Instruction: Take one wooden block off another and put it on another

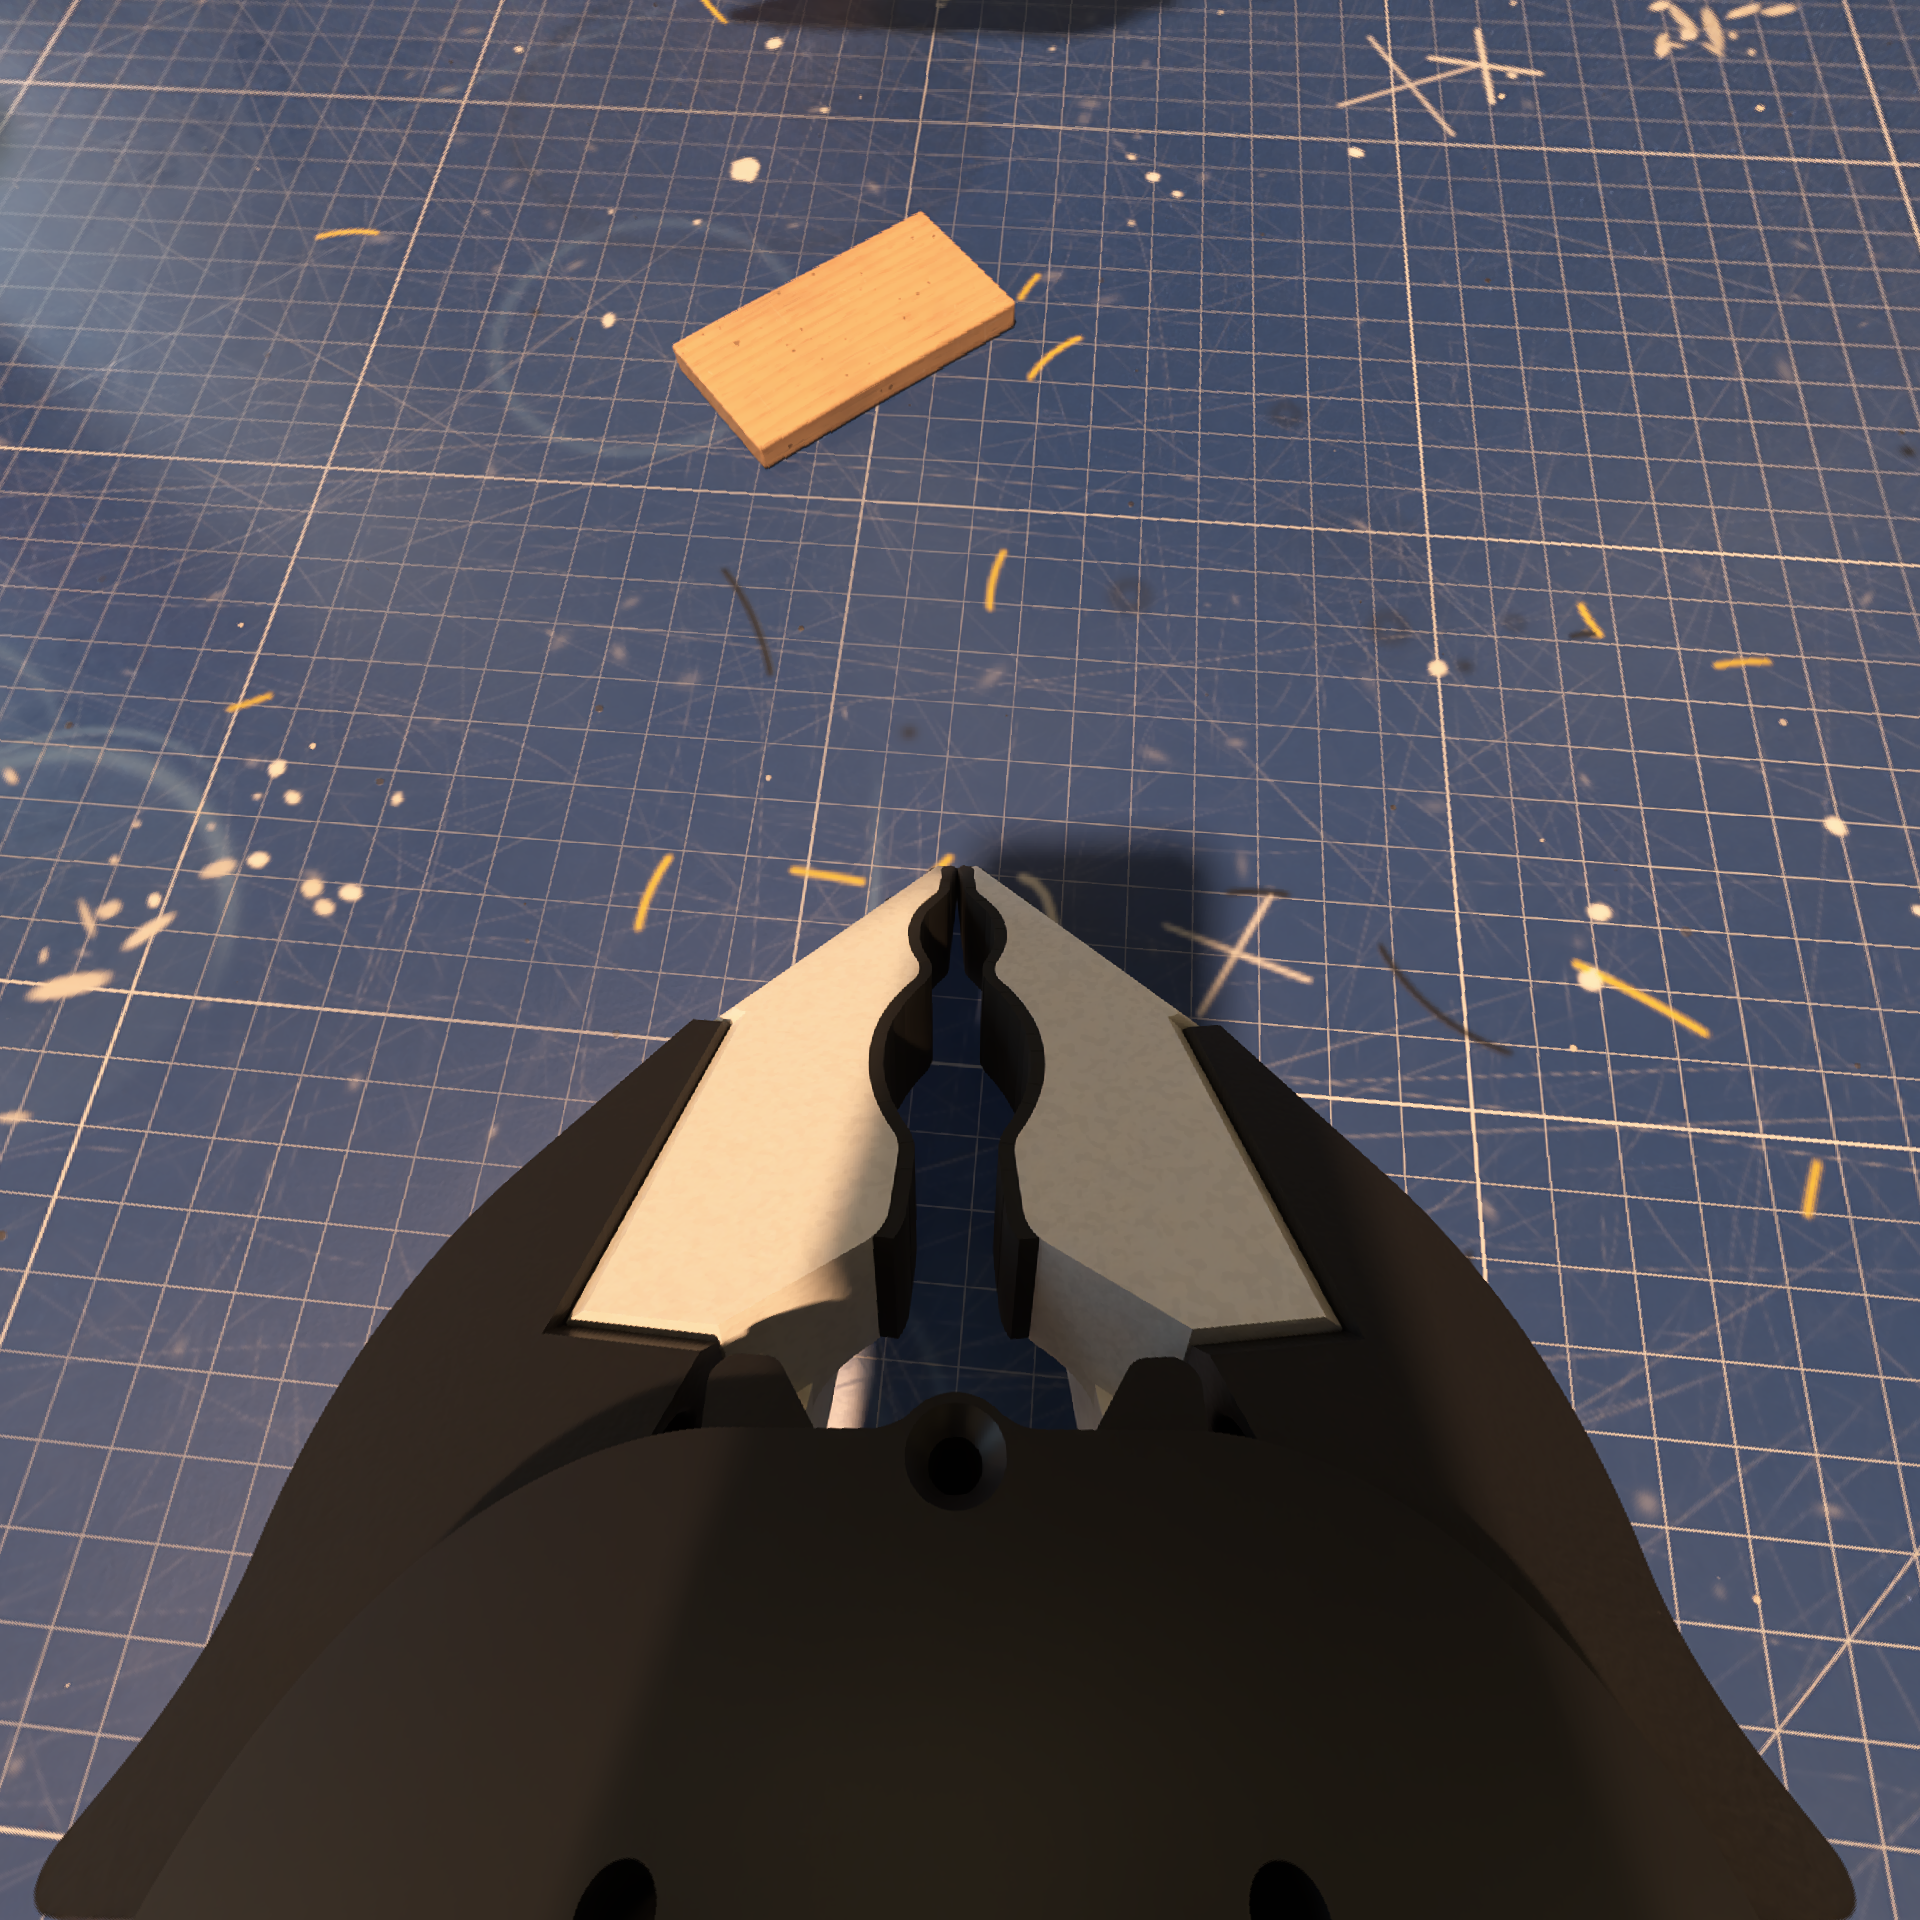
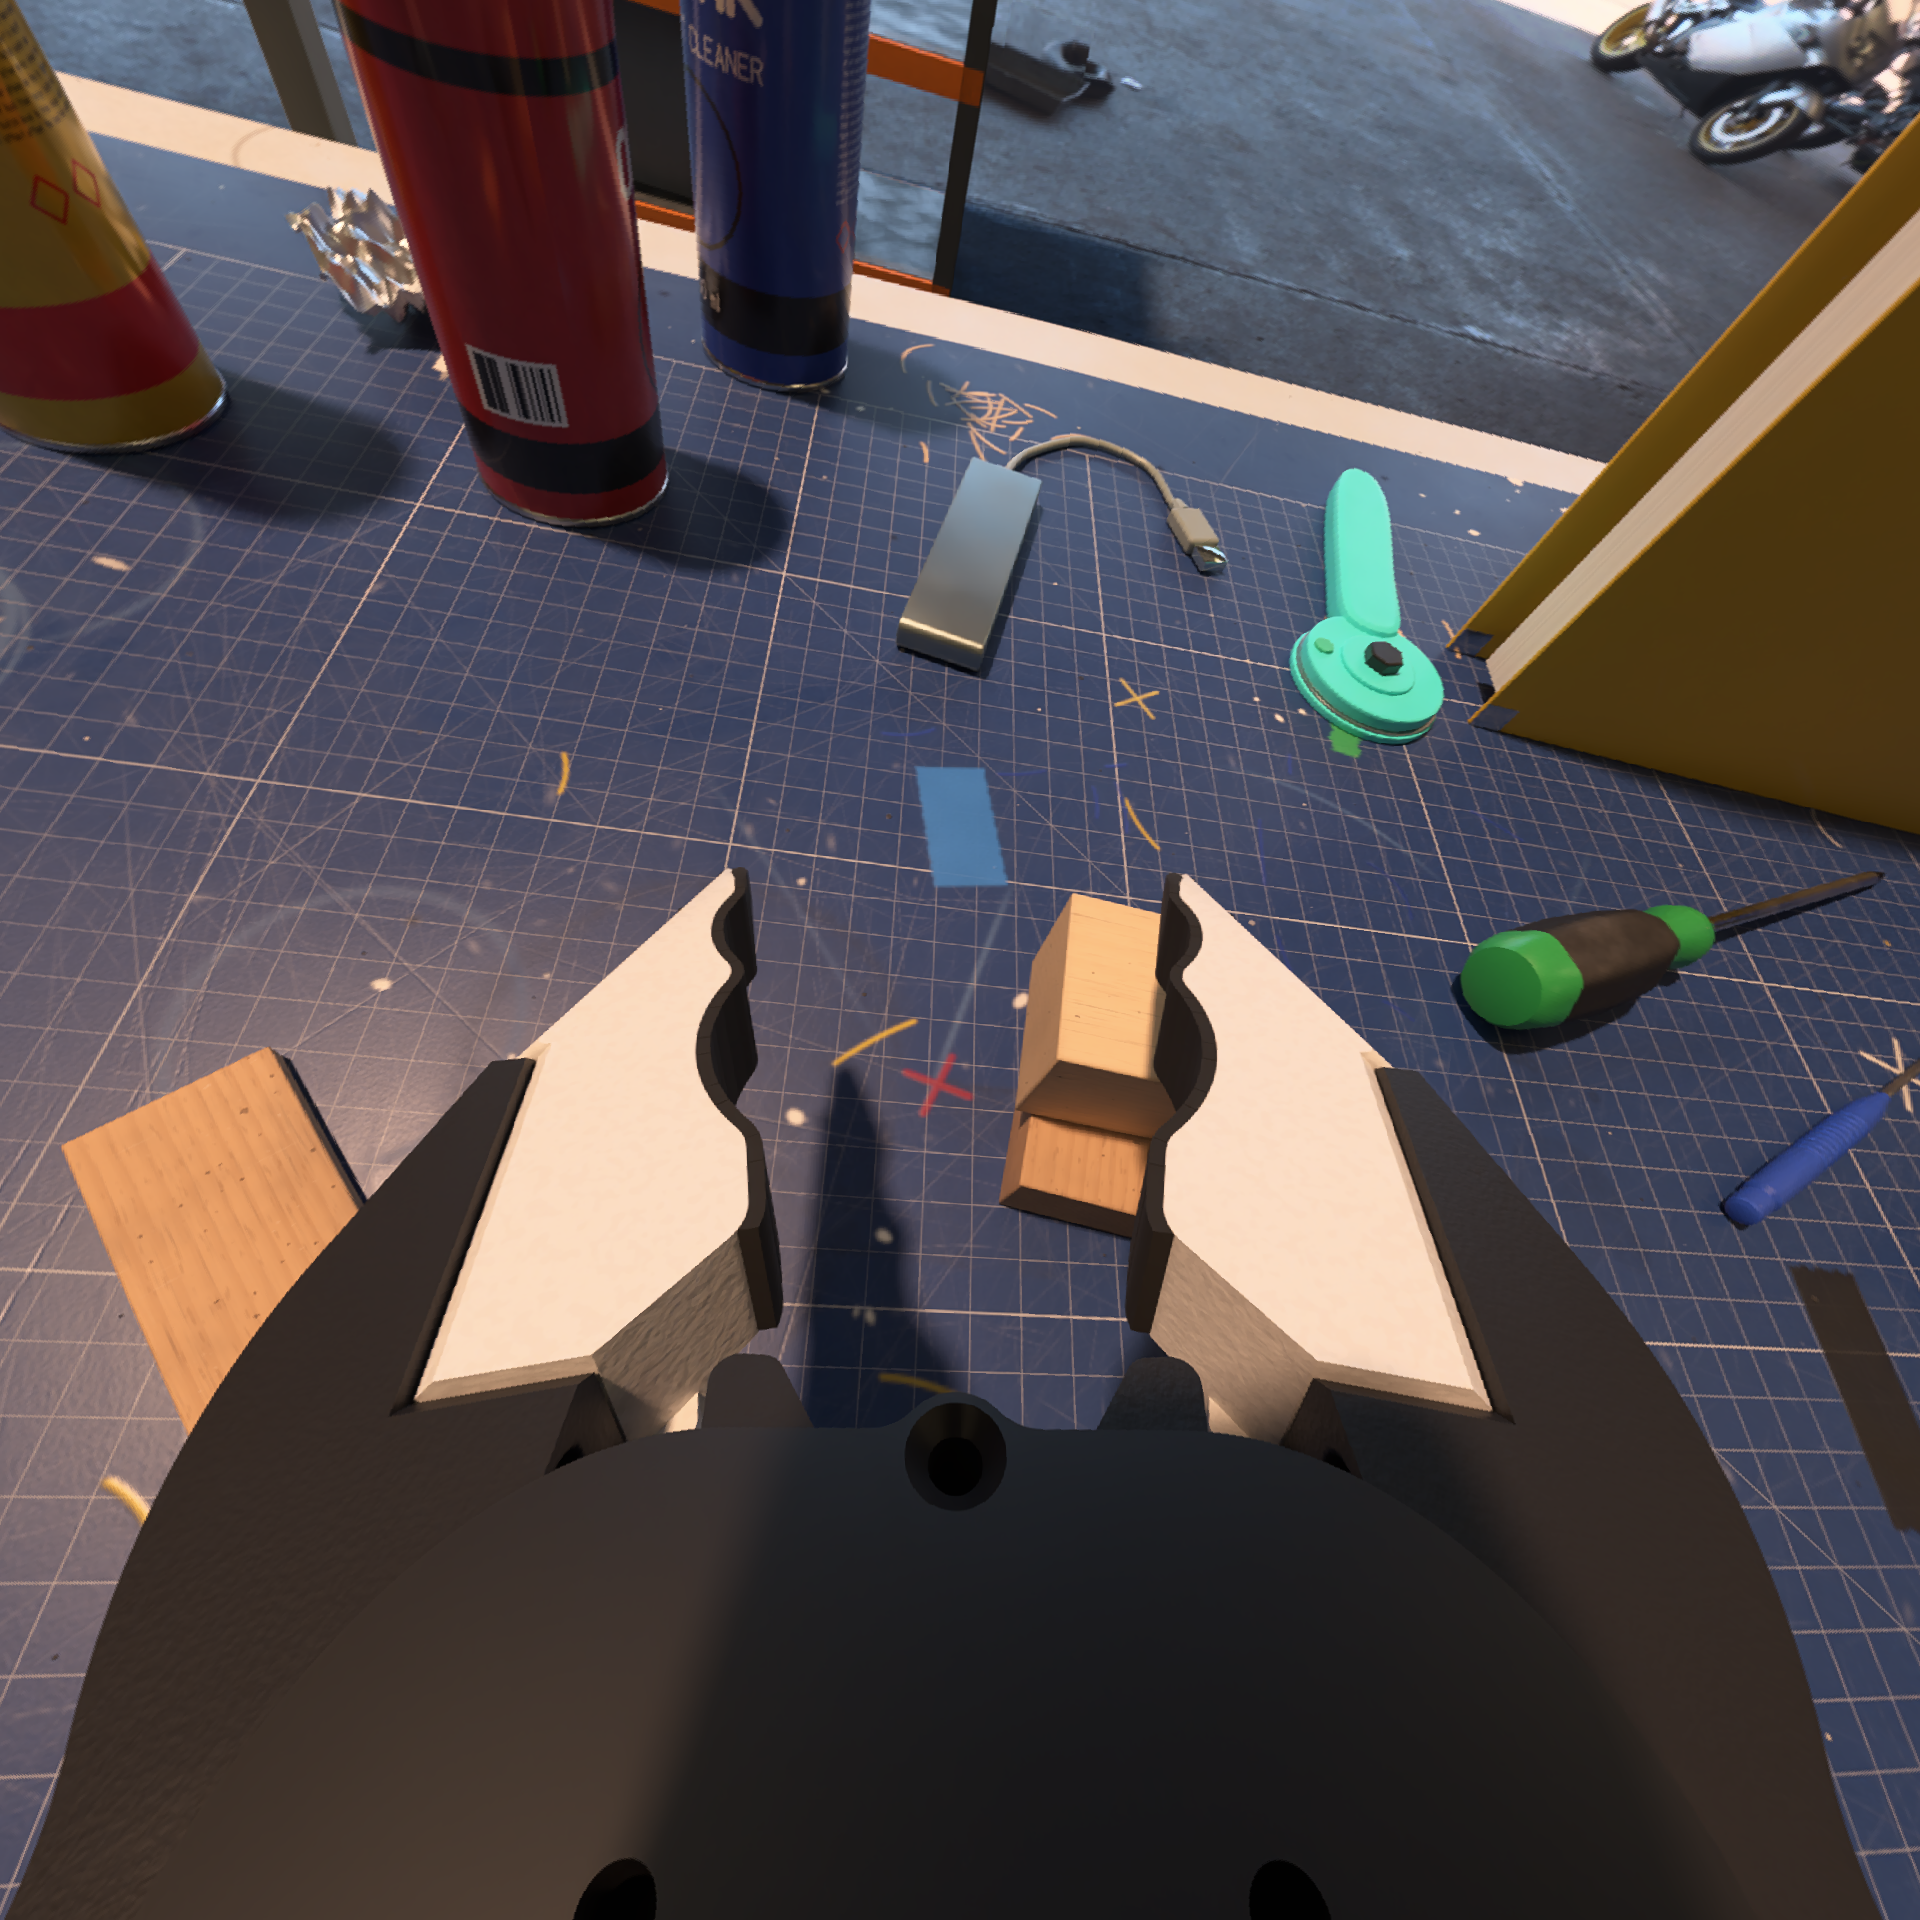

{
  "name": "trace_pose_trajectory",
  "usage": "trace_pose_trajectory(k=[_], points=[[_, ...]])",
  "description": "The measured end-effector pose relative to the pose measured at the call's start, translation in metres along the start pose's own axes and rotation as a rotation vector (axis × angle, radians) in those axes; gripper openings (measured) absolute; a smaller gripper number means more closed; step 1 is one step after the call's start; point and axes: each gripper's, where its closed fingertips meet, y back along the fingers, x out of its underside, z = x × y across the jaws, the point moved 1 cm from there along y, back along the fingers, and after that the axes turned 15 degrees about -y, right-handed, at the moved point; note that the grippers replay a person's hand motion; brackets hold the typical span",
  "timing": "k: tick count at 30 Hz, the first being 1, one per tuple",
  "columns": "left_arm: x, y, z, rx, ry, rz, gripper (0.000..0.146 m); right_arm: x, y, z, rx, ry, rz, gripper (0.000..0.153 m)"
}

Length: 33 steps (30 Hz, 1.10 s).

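In the right wrist view a small wooden block [image 2: 1096, 1003] sits on top of a lower wooden block [image 2: 1075, 1169], just inside my right finger, which hides their right sides. My right gripper [image 2: 956, 883] is open and empty above the mat; the stack sits right of its centre line. A flat wooden block [image 2: 203, 1205] lies at the left, partly behind my left finger. In the left wrist view the flat wooden block [image 1: 844, 335] lies alone on the blue mat, well ahead of my left gripper [image 1: 956, 873], which is shut and empty.
Spray cans stand at the back: yellow-red [image 2: 83, 301], red [image 2: 520, 260], blue [image 2: 774, 197]. Crumpled foil [image 2: 358, 255], a grey hub with a cable [image 2: 971, 566], a teal rotary cutter [image 2: 1361, 634], a yellow book [image 2: 1725, 582], a green screwdriver [image 2: 1590, 961] and a blue tool [image 2: 1808, 1153] lie around.
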Motion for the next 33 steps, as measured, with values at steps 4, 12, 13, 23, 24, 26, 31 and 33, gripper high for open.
trace_pose_trajectory(k=[4,12,13,23,24,26,31,33], points=[[0.0,0.0,0.001,-0.003,0.005,0.001,0.0,0.003,-0.002,0.005,-0.002,0.021,0.01,0.068],[0.001,0.0,0.004,-0.017,0.023,0.003,0.004,0.007,-0.006,0.007,0.003,0.044,0.023,0.065],[0.001,0.0,0.004,-0.019,0.026,0.003,0.004,0.007,-0.006,0.007,0.001,0.043,0.02,0.065],[0.002,0.0,0.006,-0.025,0.036,0.004,0.005,0.007,-0.008,0.009,-0.014,0.038,0.0,0.065],[0.002,0.0,0.006,-0.023,0.038,0.004,0.005,0.007,-0.008,0.011,-0.021,0.042,0.001,0.065],[0.002,0.0,0.006,-0.02,0.043,0.002,0.005,0.01,-0.01,0.013,-0.016,0.062,0.014,0.066],[0.002,0.0,0.008,-0.055,0.02,0.014,0.006,0.015,-0.012,0.037,-0.119,0.031,0.038,0.067],[0.005,0.001,0.015,-0.117,0.018,0.036,0.006,0.016,-0.011,0.046,-0.167,0.024,0.048,0.067]])
